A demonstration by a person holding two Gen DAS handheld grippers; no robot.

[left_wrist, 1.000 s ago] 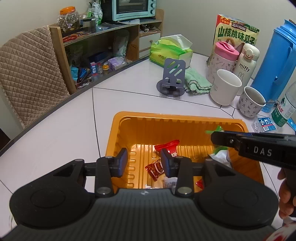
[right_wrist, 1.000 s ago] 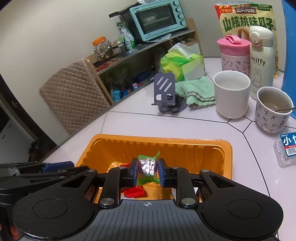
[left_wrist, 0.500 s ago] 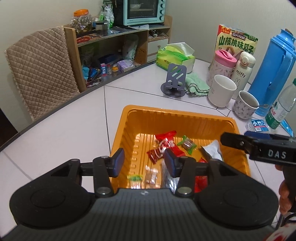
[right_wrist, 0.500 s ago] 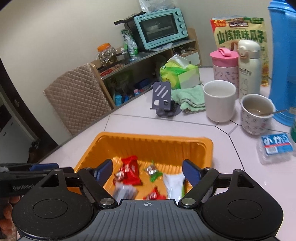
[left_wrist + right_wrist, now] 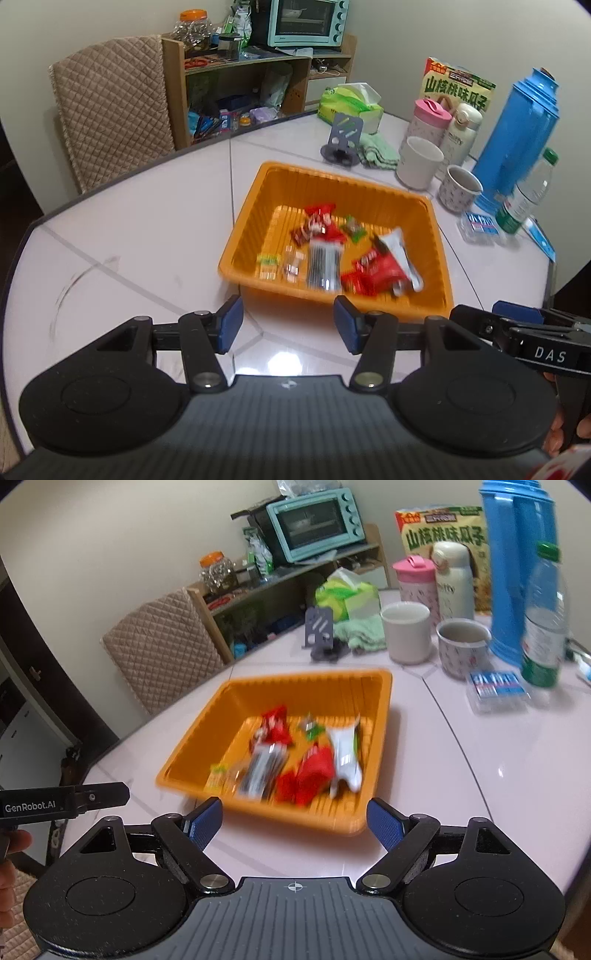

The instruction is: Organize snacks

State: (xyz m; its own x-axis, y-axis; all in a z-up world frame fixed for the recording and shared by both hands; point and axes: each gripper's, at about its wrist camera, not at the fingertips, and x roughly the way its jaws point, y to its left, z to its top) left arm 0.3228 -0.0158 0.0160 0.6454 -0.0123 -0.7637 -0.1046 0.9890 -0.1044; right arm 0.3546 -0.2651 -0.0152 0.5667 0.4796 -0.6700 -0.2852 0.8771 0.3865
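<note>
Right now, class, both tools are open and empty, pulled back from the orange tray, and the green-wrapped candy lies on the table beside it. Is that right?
One error: the green-wrapped candy lies inside the orange tray, as the left wrist view shows. The rest stands.

Orange ribbed tray [image 5: 437, 236]; red, white, green (striped silver too) snack wrappers [image 5: 376, 271]; blue thermos [image 5: 517, 136]

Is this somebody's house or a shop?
Most likely a home, probably a dining corner. A small teal oven sits on a cluttered wooden shelf, and mugs, a blue flask and a tissue pack stand on the table behind the orange snack tray.
</note>
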